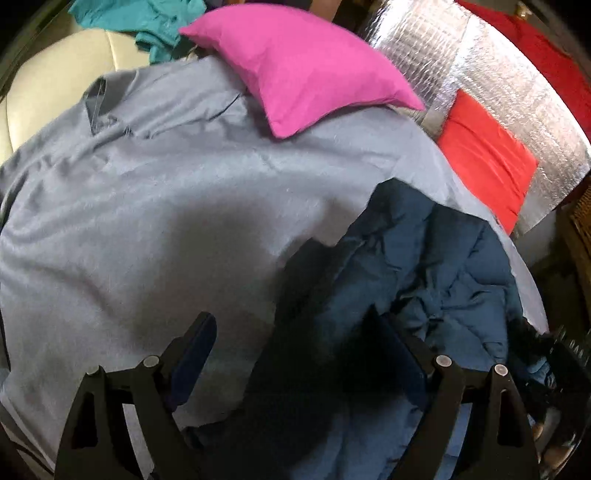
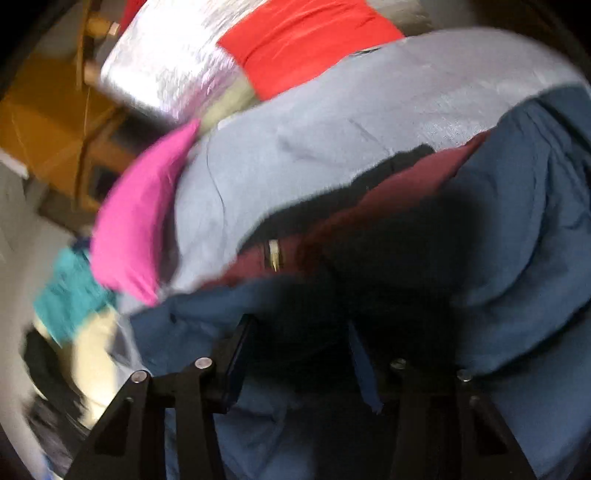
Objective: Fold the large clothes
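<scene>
The dark blue jacket [image 1: 424, 258] lies crumpled on a grey-blue sheet [image 1: 147, 221], directly below both grippers. Its maroon lining [image 2: 388, 192] and a metal zip pull [image 2: 274, 254] show in the right wrist view. The left gripper [image 1: 295, 354] hangs over the jacket's edge with its fingers [image 1: 199, 343] spread wide; no fabric is pressed between them. The right gripper [image 2: 299, 350] sits low in the jacket's folds. Its fingers [image 2: 242, 350] stand partly closed with blue fabric between them; whether the pads clamp the fabric cannot be told, since shadow and blur hide the contact. A pink cushion [image 1: 299, 62] rests on the sheet's far side. A red cushion [image 1: 484, 162] lies on a silver foil mat [image 1: 517, 110] beyond. A teal garment [image 1: 147, 22] lies on a cream surface [image 1: 48, 88]
</scene>
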Motion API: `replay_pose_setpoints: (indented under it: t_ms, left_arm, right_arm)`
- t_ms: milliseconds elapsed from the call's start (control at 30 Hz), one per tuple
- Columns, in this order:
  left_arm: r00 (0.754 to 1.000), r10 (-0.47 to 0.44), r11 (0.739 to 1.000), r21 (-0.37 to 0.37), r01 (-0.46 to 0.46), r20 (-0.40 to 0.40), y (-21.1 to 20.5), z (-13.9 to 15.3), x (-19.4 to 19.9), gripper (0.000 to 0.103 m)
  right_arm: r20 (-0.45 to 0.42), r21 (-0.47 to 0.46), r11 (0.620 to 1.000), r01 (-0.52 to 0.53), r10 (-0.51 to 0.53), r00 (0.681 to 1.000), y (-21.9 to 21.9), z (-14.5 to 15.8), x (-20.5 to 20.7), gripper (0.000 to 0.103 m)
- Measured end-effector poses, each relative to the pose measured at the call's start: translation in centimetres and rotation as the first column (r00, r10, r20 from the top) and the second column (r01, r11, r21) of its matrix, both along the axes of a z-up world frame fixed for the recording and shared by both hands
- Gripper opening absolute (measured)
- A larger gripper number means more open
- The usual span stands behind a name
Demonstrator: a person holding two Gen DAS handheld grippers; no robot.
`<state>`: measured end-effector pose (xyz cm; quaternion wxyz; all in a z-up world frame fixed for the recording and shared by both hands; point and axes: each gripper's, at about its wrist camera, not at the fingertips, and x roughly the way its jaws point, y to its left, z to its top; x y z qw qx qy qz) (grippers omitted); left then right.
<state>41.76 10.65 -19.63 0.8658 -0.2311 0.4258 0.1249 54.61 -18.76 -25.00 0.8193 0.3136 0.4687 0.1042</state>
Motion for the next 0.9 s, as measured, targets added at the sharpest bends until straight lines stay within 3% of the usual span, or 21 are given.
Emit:
replay_pose_setpoints:
  t_ms: [67,200,300,367,433,467,533,600,667,733,800,900]
  left_arm:
    - [1.000,-0.013,1.000,0.004,0.013,0.024,-0.1,0.4,0.0,0.089]
    - [0.999,-0.011,1.000,-0.007,0.011,0.046,0.1,0.7,0.1,0.089]
    - [0.999,-0.001,1.000,0.007,0.001,0.041,0.1,0.8,0.3,0.089]
    - [0.999,0.019,1.000,0.024,-0.019,0.028,0.3,0.8,0.5,0.089]
    - [1.000,0.023,1.000,0.018,-0.023,0.012,0.7,0.6,0.6,0.089]
    - [1.000,0.023,0.999,0.025,-0.023,0.009,0.9,0.6,0.6,0.089]
    - [1.000,0.028,0.997,0.070,-0.029,0.009,1.0,0.8,0.5,0.089]
    - [0.999,0.029,0.991,0.127,-0.032,0.020,1.1,1.3,0.3,0.089]
    - [0.999,0.024,0.982,0.187,-0.030,0.035,1.0,2.1,-0.1,0.089]
    - [0.998,0.018,0.968,0.249,-0.031,0.055,1.0,2.8,-0.5,0.089]
    - [0.998,0.012,0.951,0.307,-0.031,0.066,1.1,3.2,-0.8,0.089]
    - [0.997,-0.001,0.928,0.372,-0.029,0.081,1.1,3.7,-1.1,0.089]
  right_arm:
    - [0.030,0.037,0.999,0.038,-0.039,0.999,-1.2,0.5,-0.3,0.056]
    - [0.163,0.020,0.989,0.149,-0.150,0.975,-5.3,3.4,-2.6,0.060]
    - [0.150,-0.058,0.975,0.216,-0.206,0.967,-8.6,4.8,-3.0,0.060]
    - [0.105,-0.120,0.961,0.251,-0.239,0.965,-11.1,3.7,-2.5,0.058]
    - [0.016,-0.099,0.965,0.242,-0.242,0.970,-12.8,1.6,-1.7,0.037]
    - [-0.003,-0.091,0.961,0.262,-0.264,0.965,-13.6,0.9,-1.8,0.036]
    - [0.022,-0.070,0.959,0.276,-0.275,0.961,-13.8,1.4,-2.1,0.038]
    - [0.102,-0.098,0.953,0.288,-0.278,0.955,-12.7,3.3,-3.3,0.043]
    - [0.177,-0.094,0.970,0.223,-0.204,0.963,-10.4,5.3,-4.1,0.043]
    - [0.222,-0.124,0.990,0.069,-0.040,0.974,-6.4,7.2,-5.1,0.043]
    - [0.239,-0.168,0.983,-0.067,0.107,0.965,-1.8,8.3,-5.6,0.043]
    - [0.192,-0.186,0.953,-0.239,0.274,0.942,4.8,8.3,-5.3,0.043]
